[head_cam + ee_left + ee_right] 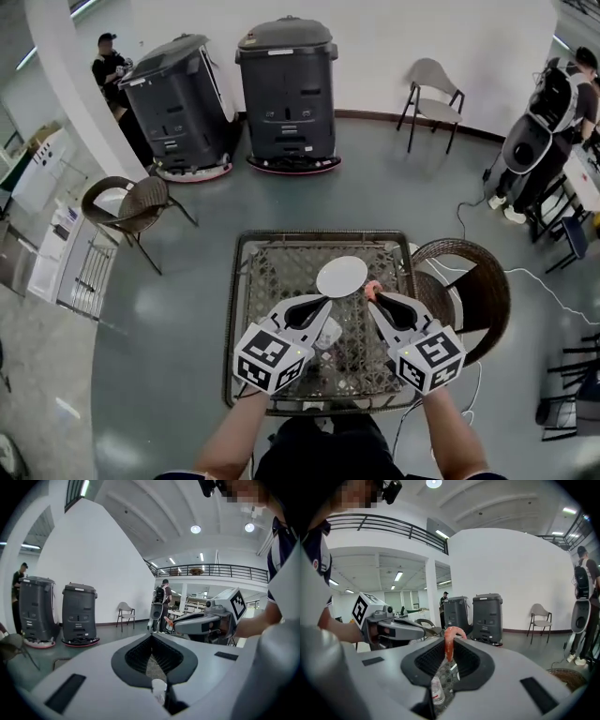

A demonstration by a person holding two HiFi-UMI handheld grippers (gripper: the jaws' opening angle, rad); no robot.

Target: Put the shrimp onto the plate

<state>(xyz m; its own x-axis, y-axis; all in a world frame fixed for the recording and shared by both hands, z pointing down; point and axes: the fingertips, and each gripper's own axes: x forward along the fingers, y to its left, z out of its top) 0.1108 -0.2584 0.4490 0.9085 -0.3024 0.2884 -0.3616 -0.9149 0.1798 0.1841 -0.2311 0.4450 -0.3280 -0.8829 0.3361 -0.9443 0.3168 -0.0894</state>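
A pink shrimp (pixel 449 644) hangs from the tips of my right gripper (pixel 450 639), which is shut on it. In the head view the shrimp (pixel 372 288) is held just right of the white plate (pixel 341 277), near its lower right rim, above the lattice table (pixel 246 309). My left gripper (pixel 325 302) hovers just below the plate with its jaws closed and nothing between them. In the left gripper view its tips (pixel 151 636) meet, and the right gripper (pixel 201 623) with the shrimp (pixel 168 620) shows ahead at the right.
A small clear bottle (pixel 329 336) lies on the table under the left gripper. A wicker chair (pixel 469 291) stands right of the table, another (pixel 131 206) at the far left. Two dark machines (pixel 286 94) and a folding chair (pixel 433 89) line the far wall.
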